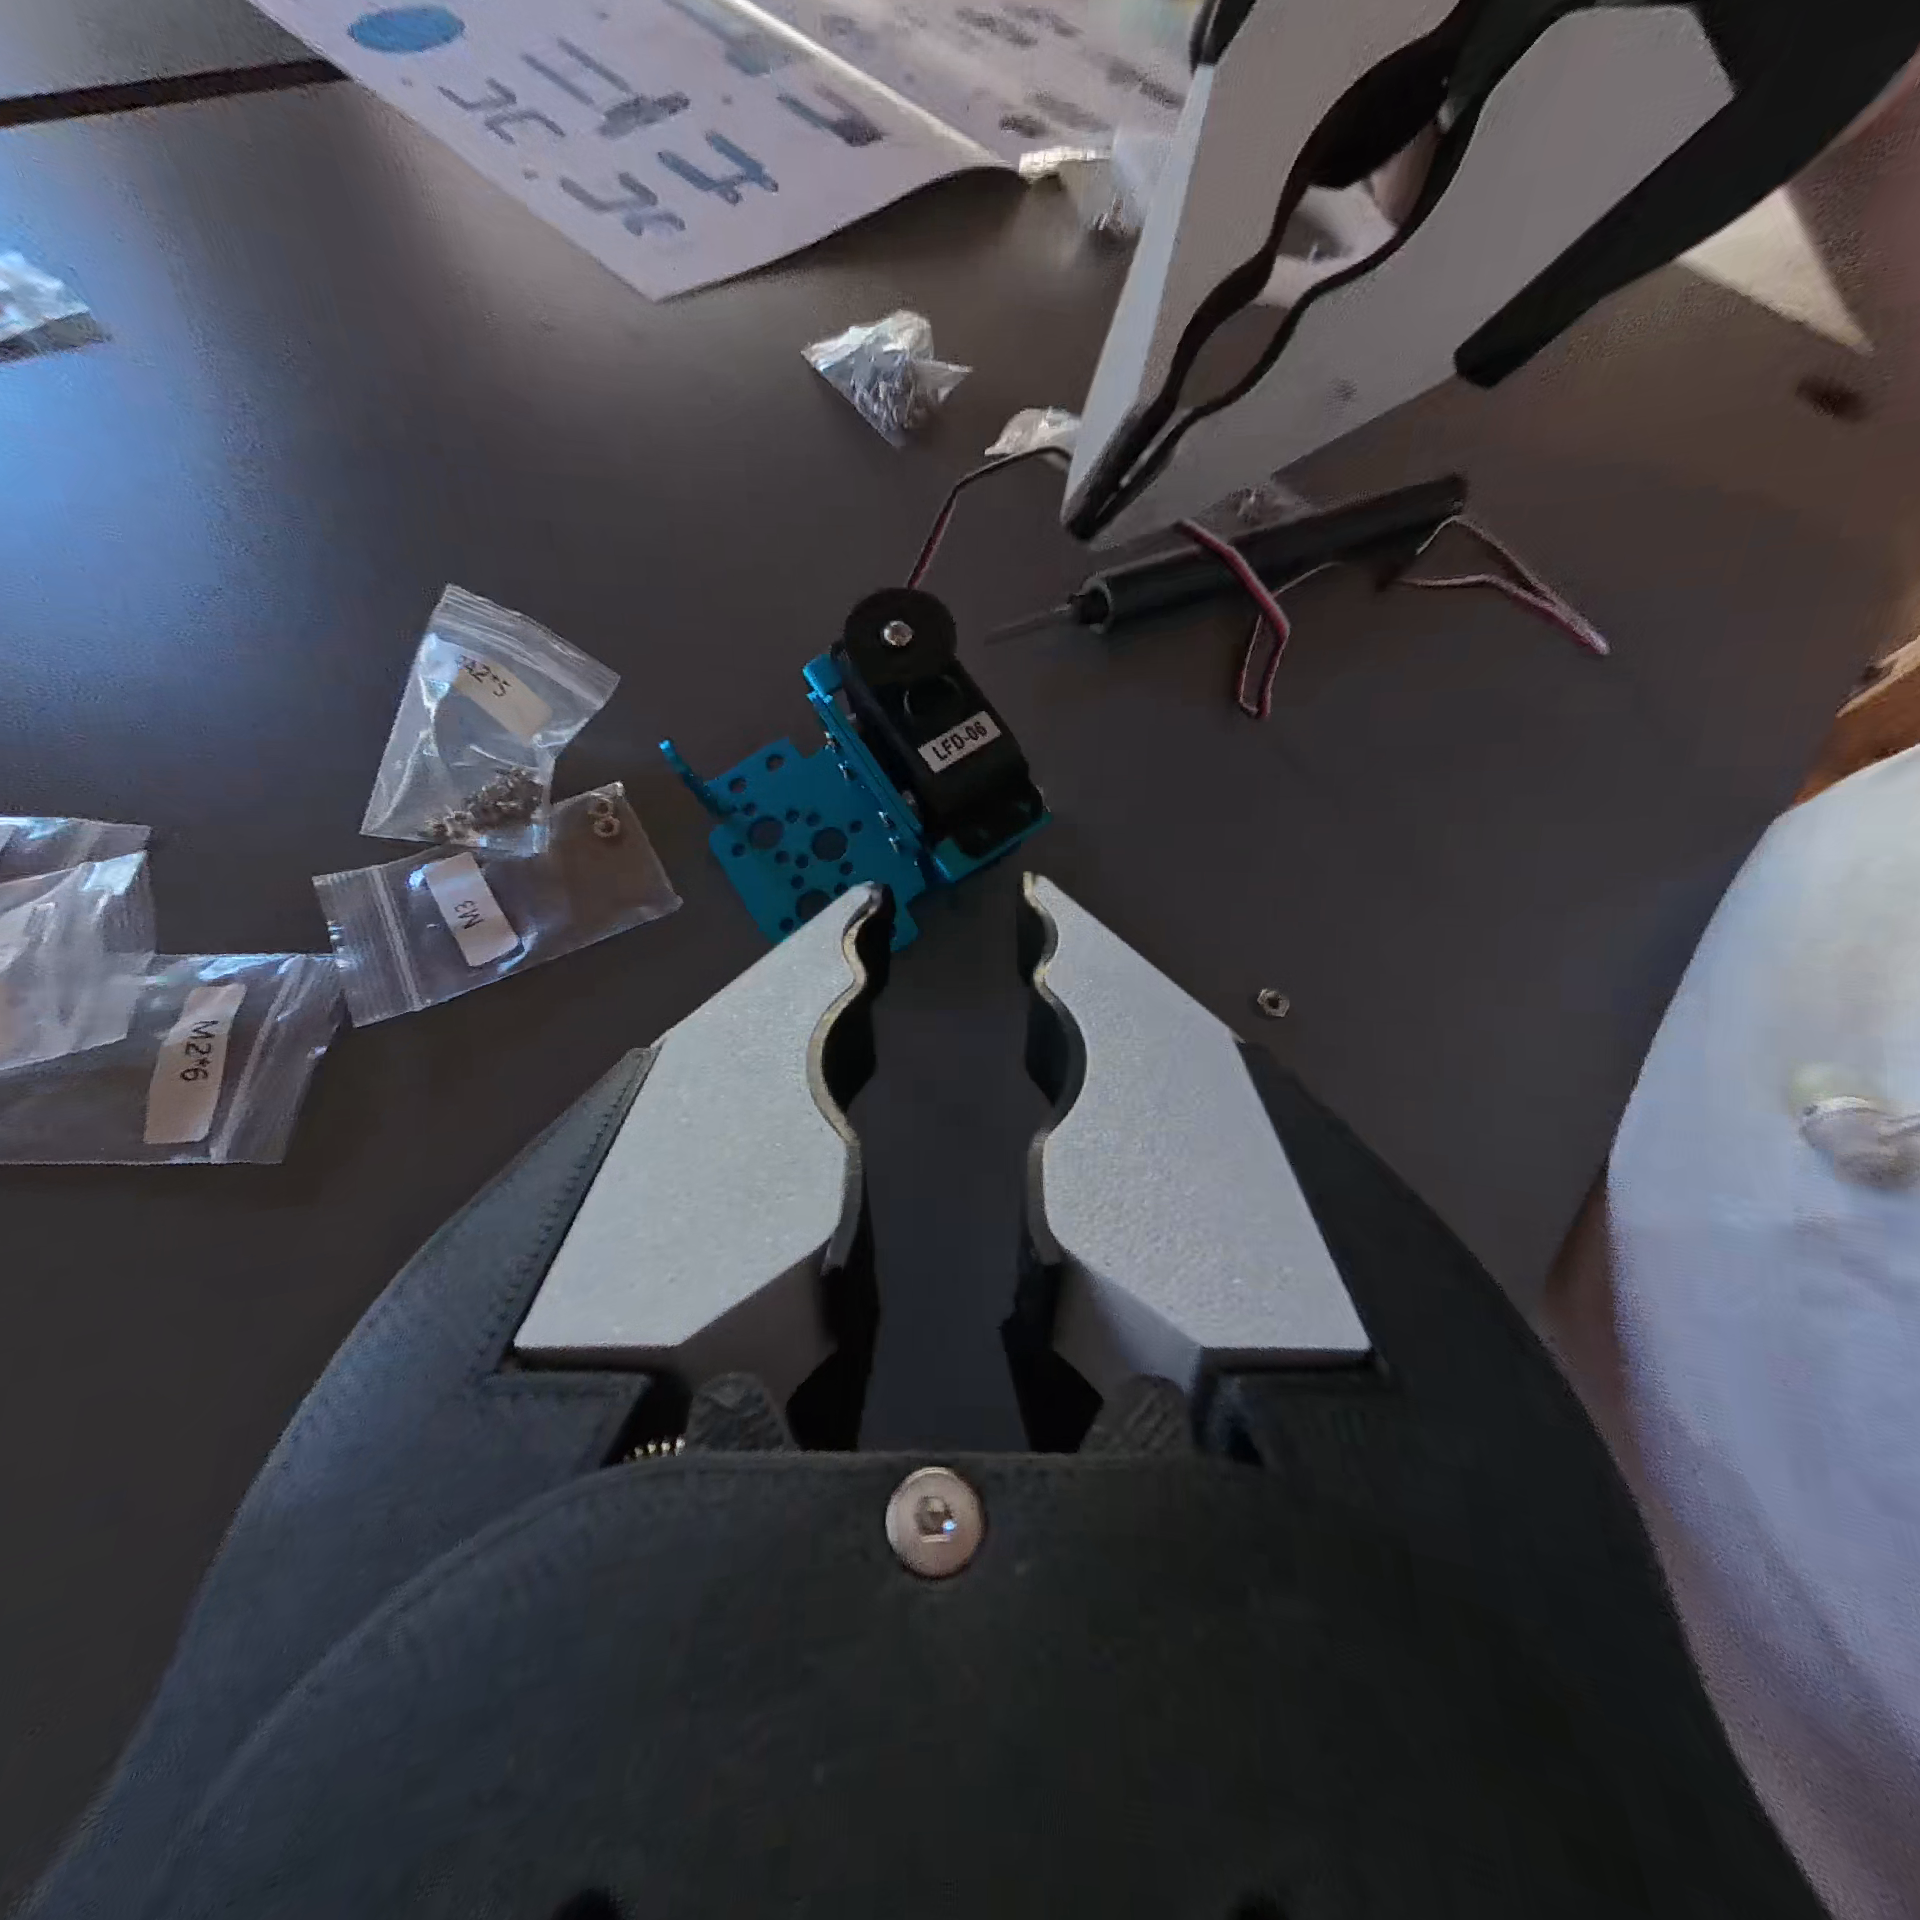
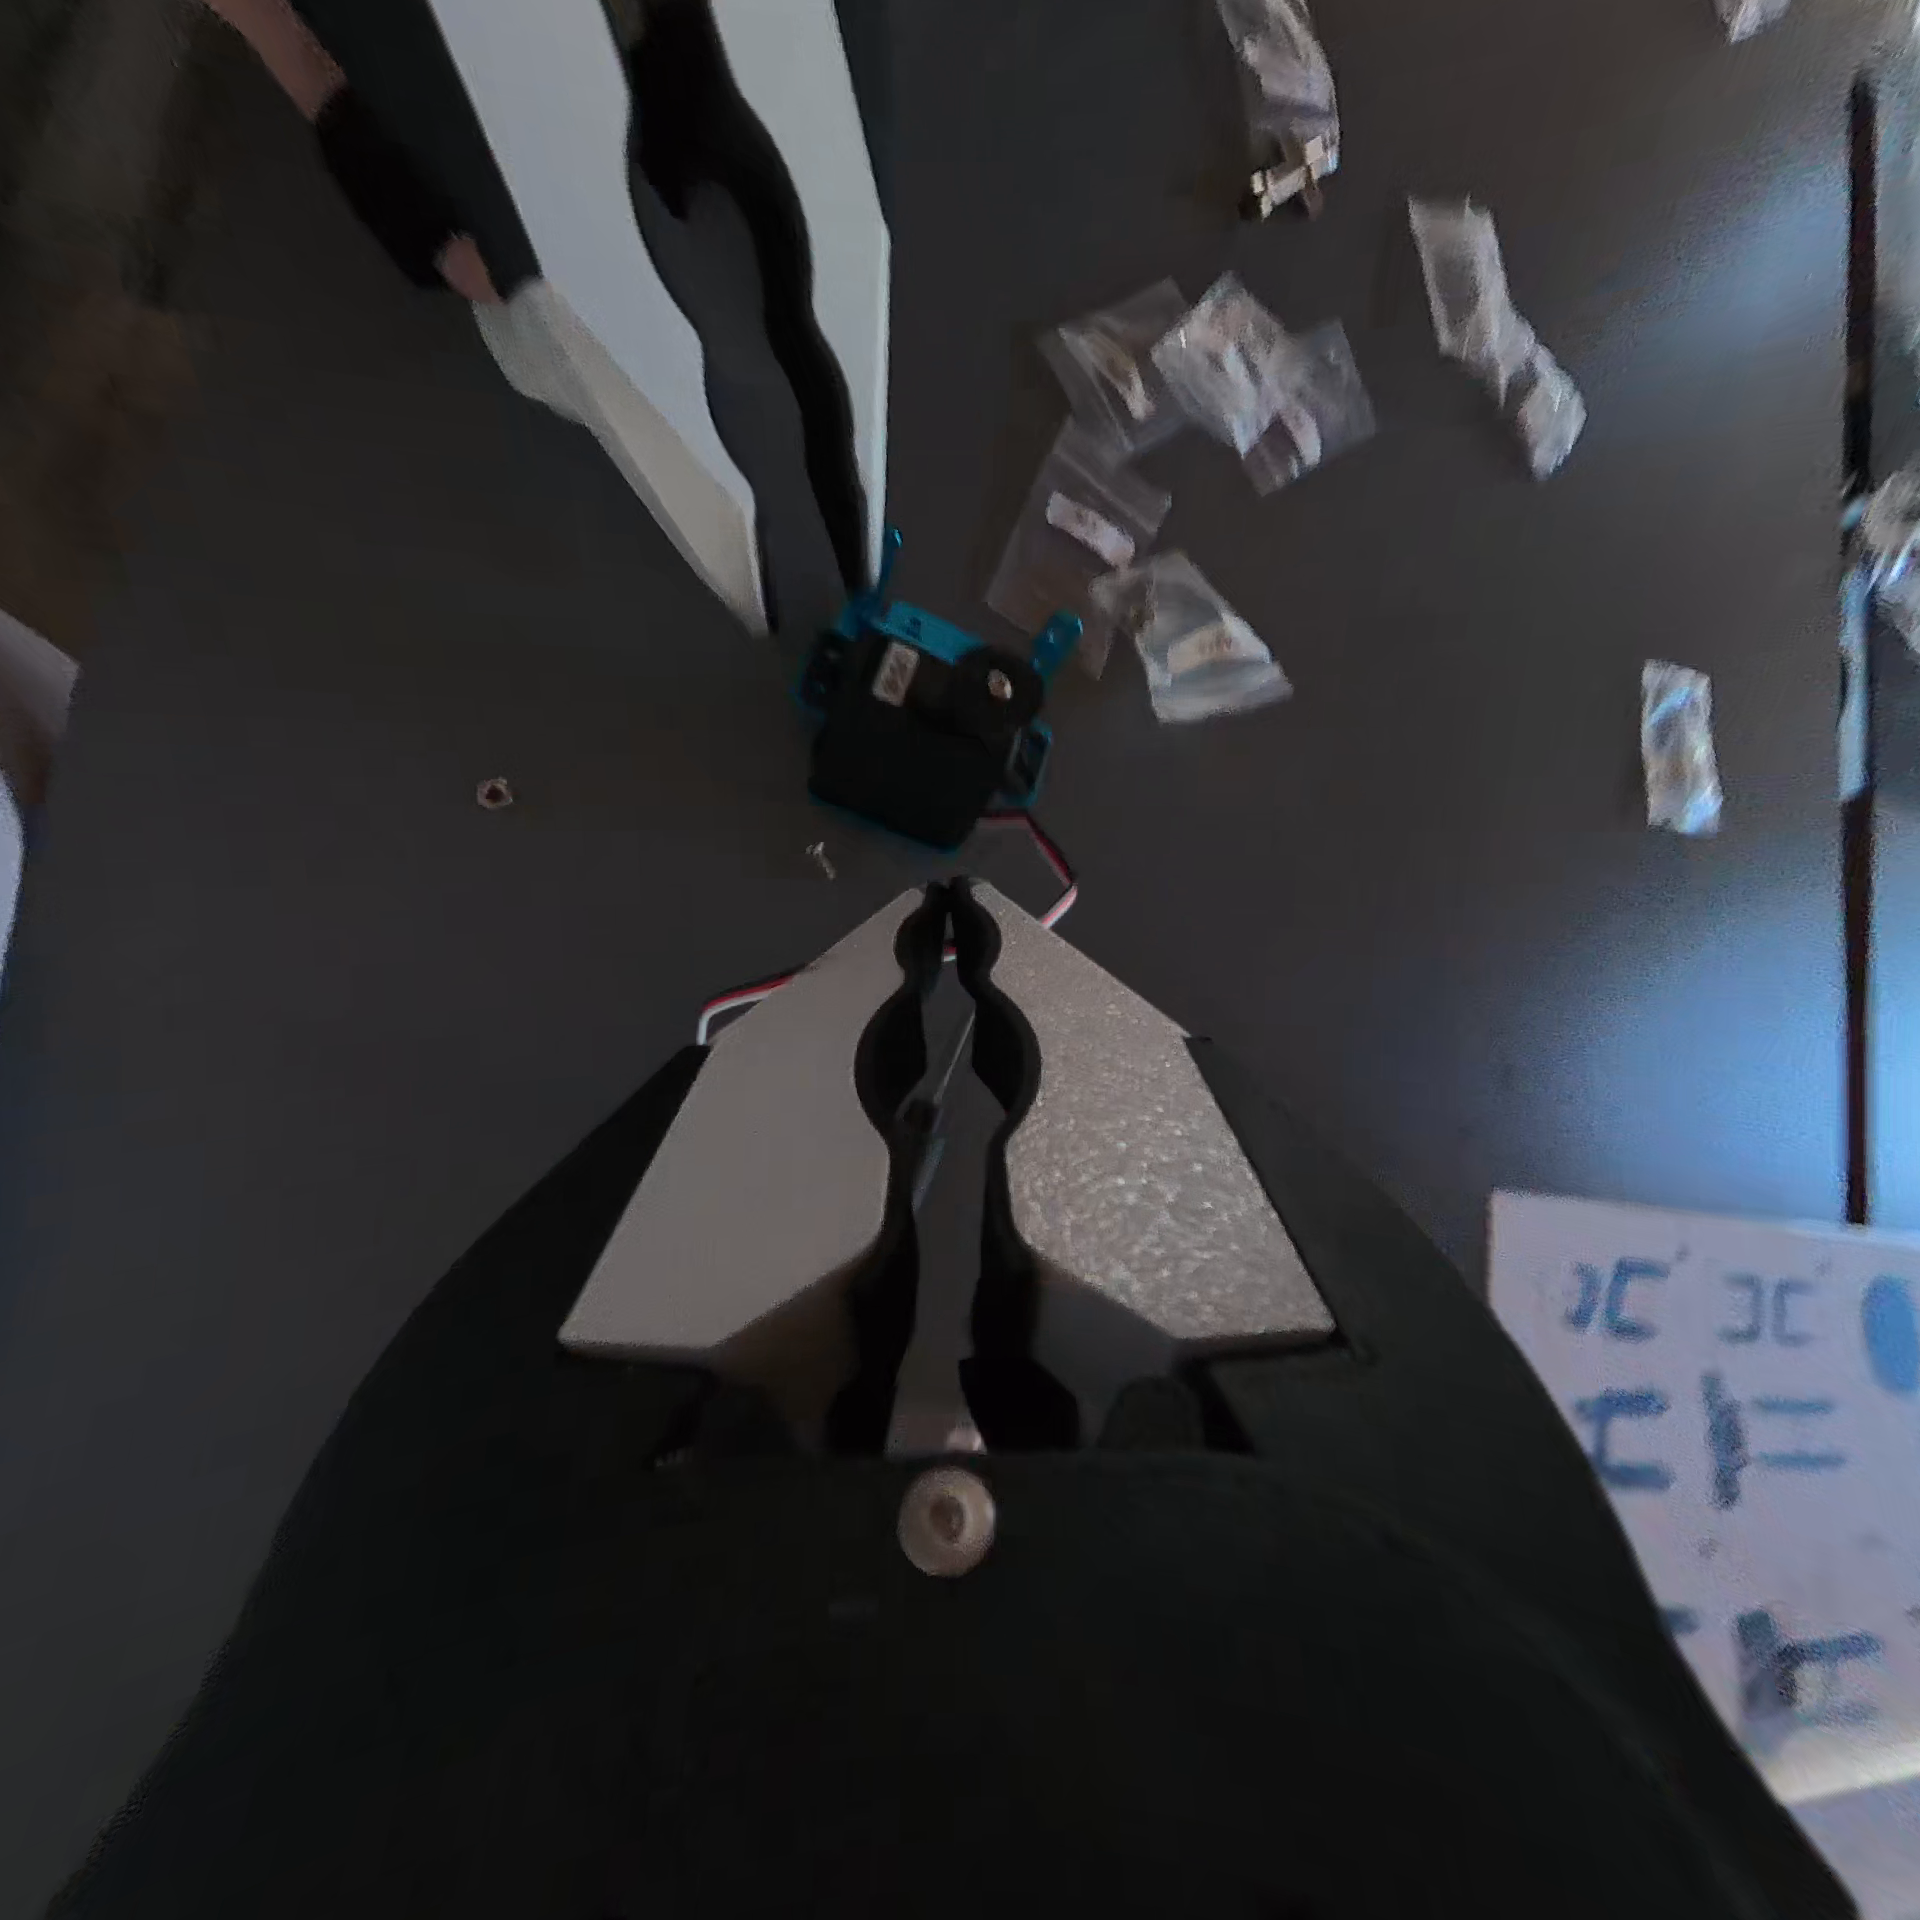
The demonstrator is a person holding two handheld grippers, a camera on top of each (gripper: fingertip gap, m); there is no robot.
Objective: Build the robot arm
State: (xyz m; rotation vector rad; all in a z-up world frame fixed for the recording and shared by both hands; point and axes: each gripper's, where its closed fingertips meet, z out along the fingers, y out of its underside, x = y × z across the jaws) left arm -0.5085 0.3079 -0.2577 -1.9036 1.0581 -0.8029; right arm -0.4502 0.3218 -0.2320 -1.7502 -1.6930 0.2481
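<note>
A black servo (image 1: 945, 748) sits in a blue metal bracket (image 1: 800, 831) on the dark table. My left gripper (image 1: 951, 894) is open just short of it. Its left fingertip (image 1: 868, 904) overlaps the bracket's near edge, and nothing is between the jaws. My right gripper (image 1: 1086, 520) hangs beyond the servo, jaws together, above a black screwdriver (image 1: 1268, 566) lying on the table. In the right wrist view the right gripper (image 2: 951, 888) is shut with its tips meeting just short of the servo (image 2: 904, 748). The screwdriver shaft (image 2: 925, 1112) shows through the gap below. The left gripper (image 2: 821, 592) comes in from the far side at the bracket (image 2: 883, 623).
Several small clear bags of screws (image 1: 488, 727) lie left of the bracket. A loose nut (image 1: 1272, 1001) lies right of my left gripper, and a tiny screw (image 2: 821, 857) lies near the servo. The servo's wire (image 1: 966, 499) trails back. A printed sheet (image 1: 644, 135) lies at the far edge. A light sleeve (image 1: 1766, 1247) is at the right. The gap from one gripper's tips to the other's is roughly 7 cm.
</note>
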